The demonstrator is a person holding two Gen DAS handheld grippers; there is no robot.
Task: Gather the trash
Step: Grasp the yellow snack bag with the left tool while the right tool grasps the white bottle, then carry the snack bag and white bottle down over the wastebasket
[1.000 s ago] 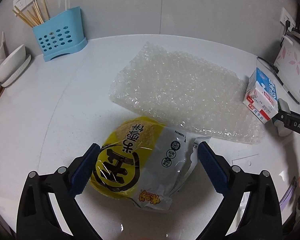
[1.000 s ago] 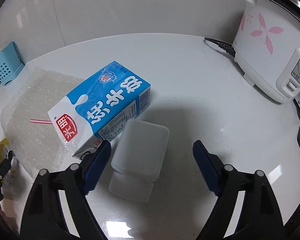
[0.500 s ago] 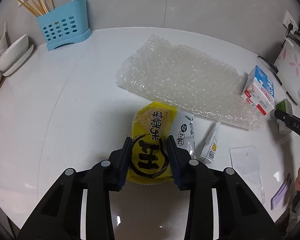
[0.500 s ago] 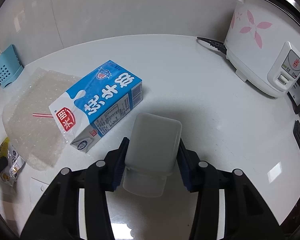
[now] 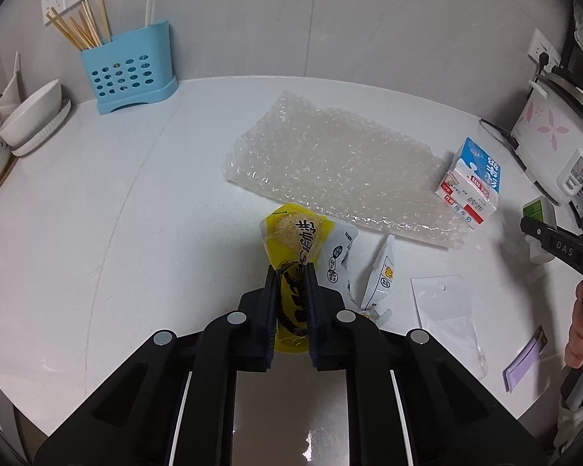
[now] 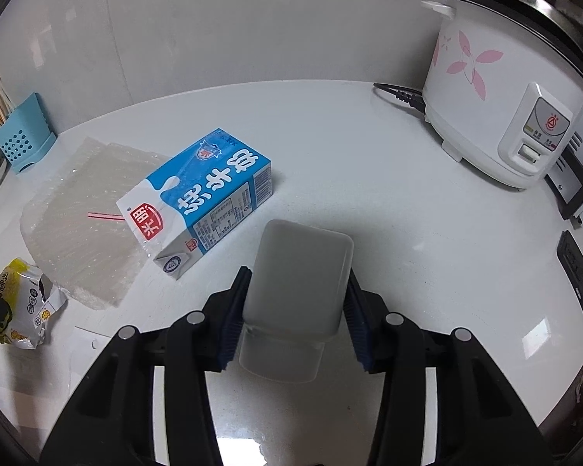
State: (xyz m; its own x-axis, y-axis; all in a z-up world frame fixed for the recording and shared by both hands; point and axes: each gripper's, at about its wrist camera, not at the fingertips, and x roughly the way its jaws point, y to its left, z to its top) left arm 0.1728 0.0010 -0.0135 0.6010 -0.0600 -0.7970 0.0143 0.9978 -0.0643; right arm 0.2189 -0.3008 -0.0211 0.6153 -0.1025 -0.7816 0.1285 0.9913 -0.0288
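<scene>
My left gripper (image 5: 290,272) has a crumpled yellow snack bag (image 5: 291,229) squeezed between its blue pads, and its jaws are still closing on it. The bag's torn silver end (image 5: 384,272) trails on the white counter (image 5: 97,233). In the right wrist view my right gripper (image 6: 297,273) is shut on a translucent plastic box (image 6: 303,256), held just above the counter. A blue and white milk carton (image 6: 202,190) lies on its side to the left of the box, its end resting on a sheet of bubble wrap (image 6: 81,213). That wrap (image 5: 330,163) lies beyond the snack bag.
A flowered rice cooker (image 6: 497,97) with its cord stands at the back right. A blue utensil holder (image 5: 130,70) and white bowls (image 5: 31,116) stand at the back left. A clear plastic sleeve (image 5: 447,310) and a purple scrap (image 5: 524,361) lie near the counter's front right.
Both grippers went from wide open to closed, the left on the snack bag, the right on the plastic box. Both have pulled back and up a little, taking their loads along.
</scene>
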